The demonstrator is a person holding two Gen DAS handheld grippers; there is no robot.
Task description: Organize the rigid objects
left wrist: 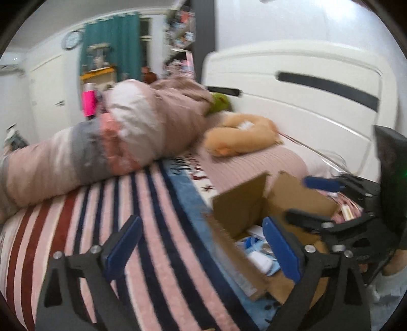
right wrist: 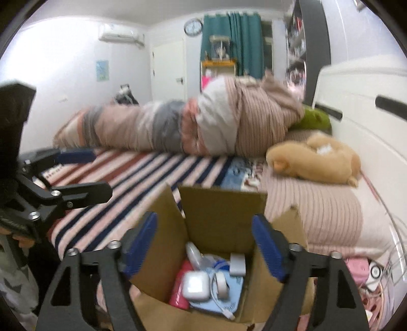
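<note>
Both grippers spread wide, nothing between the blue pads — left gripper (left wrist: 201,248) over the striped blanket (left wrist: 152,203), right gripper (right wrist: 204,245) above the cardboard box (right wrist: 221,211). Inside the box — white case (right wrist: 195,284), tape roll (right wrist: 220,282), pink item (right wrist: 181,287).

Both views are smeared by motion; edges everywhere are soft. In the left wrist view the shelf contents (left wrist: 179,24) at upper centre are an unreadable blur, and the wall clock (left wrist: 72,39) at upper left shows no legible face. The cardboard box (left wrist: 239,206) at lower right has its contents largely hidden behind its near wall and a blue gripper pad. In the right wrist view the box's (right wrist: 221,216) lower edge is cut off by the frame bottom. The poster (right wrist: 102,70) at upper left is too small to read. The pink items (right wrist: 357,270) at lower right cannot be identified.
</note>
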